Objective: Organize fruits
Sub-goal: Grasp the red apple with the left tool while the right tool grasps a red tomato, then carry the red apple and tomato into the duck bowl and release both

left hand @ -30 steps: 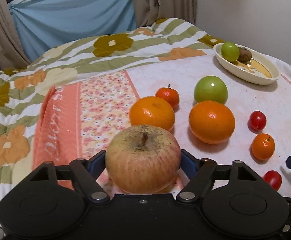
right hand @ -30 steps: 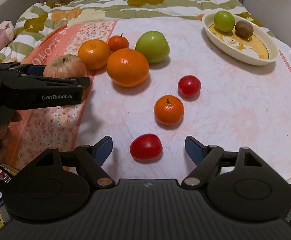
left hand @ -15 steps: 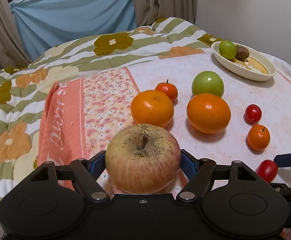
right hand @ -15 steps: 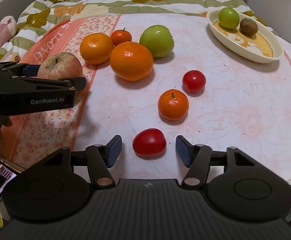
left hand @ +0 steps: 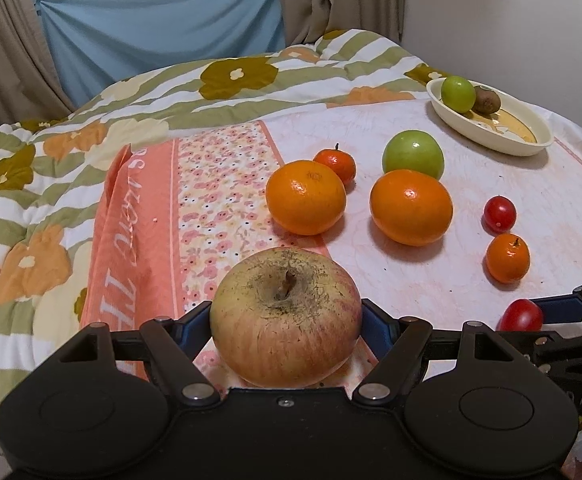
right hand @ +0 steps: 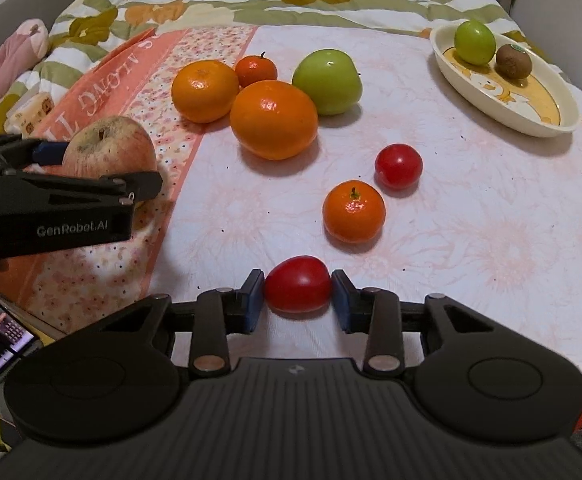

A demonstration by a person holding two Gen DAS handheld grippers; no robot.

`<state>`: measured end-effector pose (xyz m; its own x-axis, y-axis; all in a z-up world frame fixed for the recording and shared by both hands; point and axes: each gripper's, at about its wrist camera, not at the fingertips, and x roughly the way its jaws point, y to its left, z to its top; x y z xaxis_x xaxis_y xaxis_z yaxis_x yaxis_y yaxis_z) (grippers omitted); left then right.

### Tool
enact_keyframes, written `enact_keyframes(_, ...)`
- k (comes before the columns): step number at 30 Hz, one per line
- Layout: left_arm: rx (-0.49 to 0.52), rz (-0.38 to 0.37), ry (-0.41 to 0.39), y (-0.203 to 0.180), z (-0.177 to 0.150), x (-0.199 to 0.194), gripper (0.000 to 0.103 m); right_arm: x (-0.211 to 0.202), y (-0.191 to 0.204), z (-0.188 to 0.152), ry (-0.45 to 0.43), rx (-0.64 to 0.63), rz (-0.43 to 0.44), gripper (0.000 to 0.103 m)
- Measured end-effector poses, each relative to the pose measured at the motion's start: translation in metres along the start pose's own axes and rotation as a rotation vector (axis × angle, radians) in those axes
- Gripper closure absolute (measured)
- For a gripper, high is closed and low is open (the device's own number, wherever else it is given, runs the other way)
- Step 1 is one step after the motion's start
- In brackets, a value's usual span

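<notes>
Clamping a large russeted red-and-yellow apple [left hand: 286, 320] between its blue pads, the left hand-held gripper [left hand: 287, 322] holds the fruit at the near edge of the floral cloth-covered worktop [right hand: 471, 208], while the right hand-held gripper [right hand: 298, 294] has its jaws drawn in against the sides of a small glossy red tomato [right hand: 298, 290] resting on the cloth. A cream oval dish [right hand: 531, 120] at the far right already carries a small green fruit [right hand: 474, 42] and a brown kiwi [right hand: 513, 61]. The apple looks firm and fairly heavy, best held across its widest girth; the tomato seems light, smooth-skinned and easily bruised, calling for only gentle pressure at its middle.
</notes>
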<state>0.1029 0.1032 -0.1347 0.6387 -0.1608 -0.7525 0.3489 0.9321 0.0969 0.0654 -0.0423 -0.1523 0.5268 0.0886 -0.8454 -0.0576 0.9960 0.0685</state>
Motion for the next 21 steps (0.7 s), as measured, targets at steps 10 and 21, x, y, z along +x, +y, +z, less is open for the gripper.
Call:
enact_keyframes(10,-0.011,0.018,-0.036,-0.016,0.013,-0.023,0.023,-0.029,-0.023,0.014,-0.059,0.007,0.016,0.052)
enact_keyframes(21,-0.043,0.034,-0.118,-0.059,0.059,-0.063,0.023,-0.078,-0.087,0.052,-0.168,-0.003,0.01,0.052)
